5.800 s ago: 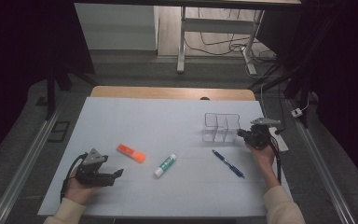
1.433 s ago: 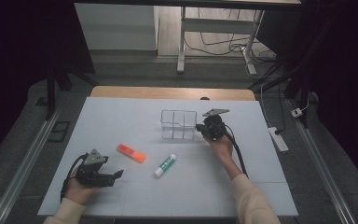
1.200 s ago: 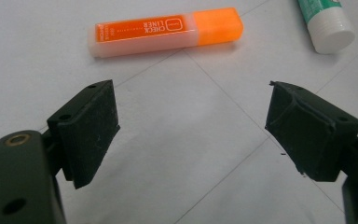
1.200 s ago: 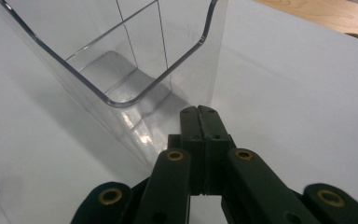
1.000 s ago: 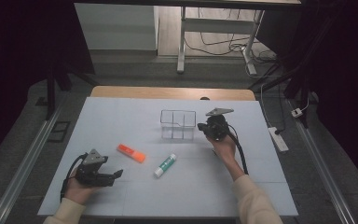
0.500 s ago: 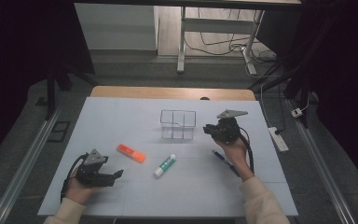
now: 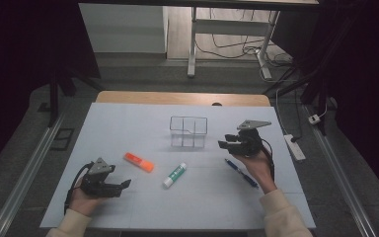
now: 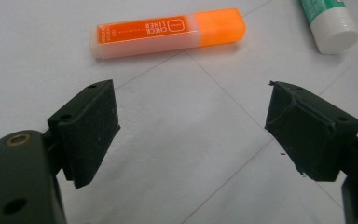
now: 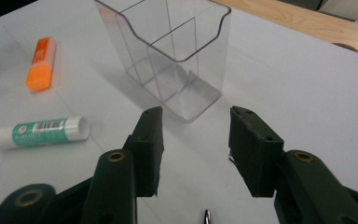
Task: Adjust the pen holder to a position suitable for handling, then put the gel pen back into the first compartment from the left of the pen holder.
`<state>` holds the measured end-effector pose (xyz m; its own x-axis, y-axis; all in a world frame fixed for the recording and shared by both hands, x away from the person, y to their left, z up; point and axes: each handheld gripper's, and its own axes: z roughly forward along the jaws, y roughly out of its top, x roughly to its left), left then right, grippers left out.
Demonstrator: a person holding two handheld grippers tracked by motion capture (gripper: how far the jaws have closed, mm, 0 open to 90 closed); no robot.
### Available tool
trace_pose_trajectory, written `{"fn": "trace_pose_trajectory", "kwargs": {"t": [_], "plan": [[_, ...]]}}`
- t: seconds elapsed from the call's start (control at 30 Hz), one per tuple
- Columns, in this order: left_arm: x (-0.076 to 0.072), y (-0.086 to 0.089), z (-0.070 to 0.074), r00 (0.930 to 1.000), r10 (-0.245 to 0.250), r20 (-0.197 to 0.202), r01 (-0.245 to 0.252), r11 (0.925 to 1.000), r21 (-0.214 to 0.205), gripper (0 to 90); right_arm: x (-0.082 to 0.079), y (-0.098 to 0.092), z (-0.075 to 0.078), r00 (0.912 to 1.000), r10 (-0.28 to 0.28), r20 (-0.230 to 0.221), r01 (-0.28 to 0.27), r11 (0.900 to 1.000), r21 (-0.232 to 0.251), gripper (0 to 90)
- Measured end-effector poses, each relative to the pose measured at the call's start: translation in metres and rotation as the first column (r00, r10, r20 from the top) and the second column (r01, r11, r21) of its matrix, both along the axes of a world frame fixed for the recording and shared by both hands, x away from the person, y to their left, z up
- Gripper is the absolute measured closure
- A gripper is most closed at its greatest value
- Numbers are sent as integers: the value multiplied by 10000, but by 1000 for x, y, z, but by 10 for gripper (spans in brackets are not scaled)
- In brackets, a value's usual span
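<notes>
1. The landmark is the clear divided organiser (image 7: 188,132), standing upright at the middle of the counter (image 7: 128,118). The right gripper (image 7: 228,144) hangs just beside its right-hand wall, apart from it; its jaws have just been opening and stand released with nothing between them, and the organiser sits free ahead of them in the right gripper view (image 9: 170,51).

2. The blue pen (image 7: 241,172) lies near the organiser's near-right corner, under the right hand (image 7: 254,165). Its long axis runs slantwise, one end toward the organiser and the other toward the person. The right gripper is by far the nearer, so the pen looks like its next pick.

3. The orange highlighter (image 7: 138,161) lies to the near left of the organiser, slantwise, and the glue stick (image 7: 174,175) between highlighter and pen. Both lie nearer the left gripper (image 7: 121,185), whose jaws are spread wide and empty, the highlighter (image 8: 168,32) lying crosswise beyond them.

4. Count: one organiser, one pen, one highlighter, one glue stick, two grippers.
</notes>
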<state>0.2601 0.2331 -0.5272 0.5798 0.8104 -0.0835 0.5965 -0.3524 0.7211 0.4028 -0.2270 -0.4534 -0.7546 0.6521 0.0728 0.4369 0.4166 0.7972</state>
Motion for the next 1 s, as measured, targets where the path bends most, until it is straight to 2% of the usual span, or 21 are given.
{"fn": "trace_pose_trajectory", "kwargs": {"t": [0.23, 0.57, 0.8, 1.0], "plan": [[0, -1, 0, 10000, -59, 6, 60, 10000, -71, 170, -16, -18, 0, 10000, -10, -30, 10, 10000, -80, 513], [-1, -2, 1, 10000, -77, 12, 77, 10000, -40, 170, -28, -41, 3, 9997, -173, -167, 169, 9996, -236, 478], [-1, -2, 0, 10000, -58, 13, 58, 10000, -19, 170, -28, -42, 3, 9987, 54, -504, -84, 9981, -605, 464], [-1, -2, 1, 10000, -81, 30, 81, 10000, -13, 169, -27, -35, -1, 9959, 294, -855, -392, 9926, -1146, 459]]}}
